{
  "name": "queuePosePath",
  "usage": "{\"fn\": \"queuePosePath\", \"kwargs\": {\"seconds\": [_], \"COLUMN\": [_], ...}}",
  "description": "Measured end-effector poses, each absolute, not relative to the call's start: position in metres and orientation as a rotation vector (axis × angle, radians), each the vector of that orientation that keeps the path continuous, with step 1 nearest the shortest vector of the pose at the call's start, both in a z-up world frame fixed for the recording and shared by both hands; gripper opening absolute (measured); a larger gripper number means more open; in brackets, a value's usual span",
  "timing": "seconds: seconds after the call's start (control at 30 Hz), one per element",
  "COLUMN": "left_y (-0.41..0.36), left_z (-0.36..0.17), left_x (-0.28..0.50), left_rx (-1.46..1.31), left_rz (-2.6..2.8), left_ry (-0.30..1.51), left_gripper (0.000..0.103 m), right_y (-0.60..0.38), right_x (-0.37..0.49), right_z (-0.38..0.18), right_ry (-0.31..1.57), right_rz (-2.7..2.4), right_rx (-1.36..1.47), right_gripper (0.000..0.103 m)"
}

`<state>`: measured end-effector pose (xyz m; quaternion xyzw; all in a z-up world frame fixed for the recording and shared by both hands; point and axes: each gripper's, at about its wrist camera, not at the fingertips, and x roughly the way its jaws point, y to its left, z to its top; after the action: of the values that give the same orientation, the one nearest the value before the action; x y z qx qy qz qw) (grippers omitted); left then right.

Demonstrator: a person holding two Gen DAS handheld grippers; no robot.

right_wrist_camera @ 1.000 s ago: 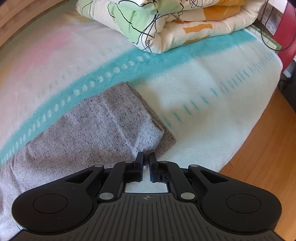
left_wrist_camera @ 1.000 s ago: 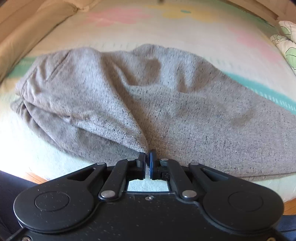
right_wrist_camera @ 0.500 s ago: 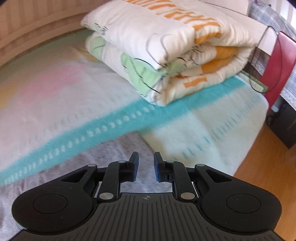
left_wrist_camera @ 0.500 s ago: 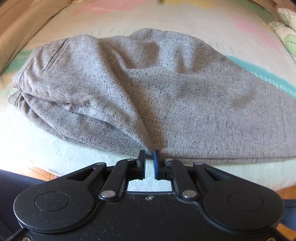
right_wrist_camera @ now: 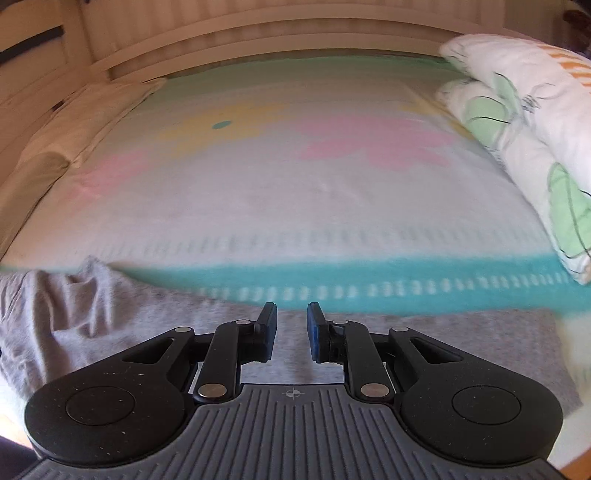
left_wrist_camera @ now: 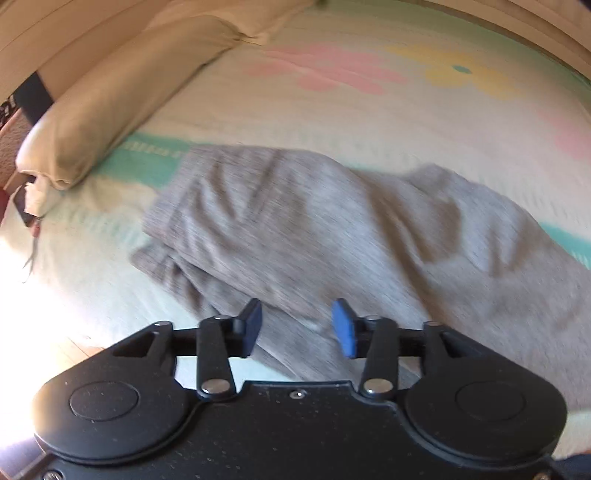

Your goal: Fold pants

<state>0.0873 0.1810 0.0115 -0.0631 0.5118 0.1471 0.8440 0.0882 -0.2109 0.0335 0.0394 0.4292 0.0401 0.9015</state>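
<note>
Grey speckled pants [left_wrist_camera: 332, 229] lie folded lengthwise on the bed, the waist end at the left of the left wrist view. My left gripper [left_wrist_camera: 297, 328] hovers over their near edge with its jaws opening and nothing pinched between the blue pads. In the right wrist view the same pants [right_wrist_camera: 110, 325] stretch along the bottom, rumpled at the left and flat toward the right. My right gripper [right_wrist_camera: 291, 328] hangs above the leg part, jaws a little apart, gripping nothing.
A pastel blanket [right_wrist_camera: 295, 192] with a teal stripe [right_wrist_camera: 406, 280] covers the bed. A beige pillow [left_wrist_camera: 110, 103] lies at the far left, and a folded floral quilt [right_wrist_camera: 524, 129] sits at the right. A wooden bed frame [right_wrist_camera: 258, 33] runs along the back.
Both grippers let go of the pants and lifted away. The left jaws widened and the view swung toward the waist end. The right view turned from the quilt to face across the bed.
</note>
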Motion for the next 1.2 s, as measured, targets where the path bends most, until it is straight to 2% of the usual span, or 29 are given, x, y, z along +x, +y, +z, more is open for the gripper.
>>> {"fn": "queuePosePath", "kwargs": {"seconds": [0.33, 0.47, 0.8, 0.83, 0.87, 0.93, 1.03, 1.1, 1.2], "left_y": [0.267, 0.285, 0.314, 0.313, 0.312, 0.309, 0.305, 0.305, 0.310], "left_z": [0.007, -0.003, -0.027, -0.029, -0.032, -0.033, -0.024, -0.019, -0.014], "left_x": [0.123, 0.134, 0.157, 0.159, 0.161, 0.161, 0.157, 0.153, 0.150], "left_rx": [-0.187, -0.182, -0.229, -0.222, -0.206, -0.190, -0.176, -0.179, -0.226], "left_rz": [0.388, 0.378, 0.423, 0.418, 0.420, 0.410, 0.412, 0.410, 0.408], "left_ry": [1.157, 1.167, 1.168, 1.175, 1.182, 1.174, 1.145, 1.124, 1.112], "left_gripper": [0.059, 0.067, 0.066, 0.064, 0.048, 0.007, 0.006, 0.006, 0.006], "right_y": [-0.115, -0.082, -0.021, -0.014, -0.007, 0.007, 0.033, 0.051, 0.074], "right_x": [0.085, 0.079, 0.055, 0.053, 0.051, 0.043, 0.030, 0.020, 0.008], "right_z": [0.036, 0.035, 0.028, 0.027, 0.027, 0.027, 0.023, 0.016, 0.004], "right_ry": [0.854, 0.831, 0.808, 0.798, 0.785, 0.751, 0.694, 0.665, 0.614], "right_rz": [0.361, 0.458, 0.665, 0.682, 0.698, 0.729, 0.774, 0.806, 0.846], "right_rx": [-0.095, -0.162, -0.267, -0.278, -0.292, -0.329, -0.408, -0.478, -0.585], "right_gripper": [0.017, 0.017, 0.017, 0.017, 0.017, 0.017, 0.018, 0.025, 0.028]}}
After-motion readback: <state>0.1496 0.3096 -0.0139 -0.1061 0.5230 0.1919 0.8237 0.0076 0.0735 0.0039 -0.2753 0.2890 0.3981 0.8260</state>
